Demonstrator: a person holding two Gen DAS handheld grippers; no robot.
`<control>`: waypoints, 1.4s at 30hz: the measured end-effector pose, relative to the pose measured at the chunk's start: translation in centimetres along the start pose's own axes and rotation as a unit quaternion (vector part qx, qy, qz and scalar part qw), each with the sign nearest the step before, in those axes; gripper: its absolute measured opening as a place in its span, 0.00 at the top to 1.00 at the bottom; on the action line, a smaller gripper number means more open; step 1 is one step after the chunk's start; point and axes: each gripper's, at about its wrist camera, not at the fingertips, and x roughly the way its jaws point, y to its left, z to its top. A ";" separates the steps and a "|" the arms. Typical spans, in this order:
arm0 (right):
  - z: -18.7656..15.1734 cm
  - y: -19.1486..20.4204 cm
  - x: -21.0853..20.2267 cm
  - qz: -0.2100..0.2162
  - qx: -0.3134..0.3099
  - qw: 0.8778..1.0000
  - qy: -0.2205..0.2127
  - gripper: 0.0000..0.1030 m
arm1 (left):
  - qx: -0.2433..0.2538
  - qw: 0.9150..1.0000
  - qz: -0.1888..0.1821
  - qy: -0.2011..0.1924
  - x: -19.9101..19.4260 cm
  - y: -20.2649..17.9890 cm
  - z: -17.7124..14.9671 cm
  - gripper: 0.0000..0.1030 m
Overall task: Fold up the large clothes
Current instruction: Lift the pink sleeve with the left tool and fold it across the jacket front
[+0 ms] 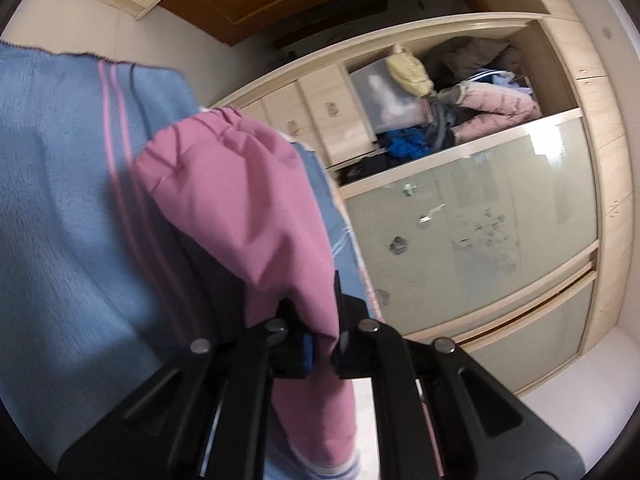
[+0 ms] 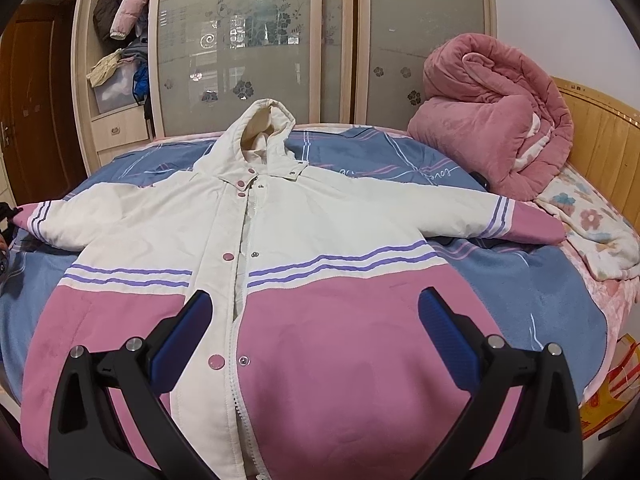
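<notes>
**Coat lying spread on the bed, one cuff pinched**

The left hand-held gripper (image 1: 322, 344) is pinching the coat's smooth pink cuff (image 1: 240, 208) between its blue-padded fingers, the fabric bunching in soft creases against the fuzzy blue blanket (image 1: 60, 180) with thin pink stripes. Beyond it an open wardrobe (image 1: 576, 128) of pale wood is showing piled clothes and frosted glass doors.

The coat (image 2: 320, 216) is lying face up on the bed, padded and matte, white above and pink below, with purple stripes across the chest and sleeves. Its long axis is running from the hem near the camera to the hood (image 2: 264, 124) pointing at the wardrobe; both sleeves are stretching out sideways. The right hand-held gripper (image 2: 310, 332) is hovering over the hem, fingers spread wide, holding nothing. A plush pink quilt (image 2: 496, 120) is sitting rolled at the right by the wooden headboard (image 2: 608, 132).
</notes>
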 end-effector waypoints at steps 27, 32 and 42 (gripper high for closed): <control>1.4 -8.1 -2.9 -0.031 0.137 0.988 -0.066 0.01 | 0.442 0.895 -0.024 0.047 1.1 -31.9 -27.0 0.95; 1.4 -9.0 -3.1 -0.030 0.148 0.986 -0.067 0.01 | 0.486 0.870 -0.027 0.079 4.5 -34.6 -35.0 0.95; 1.3 -10.5 -3.5 -0.024 0.161 0.984 -0.066 0.01 | 0.553 0.821 -0.007 0.143 7.8 -33.6 -47.8 0.95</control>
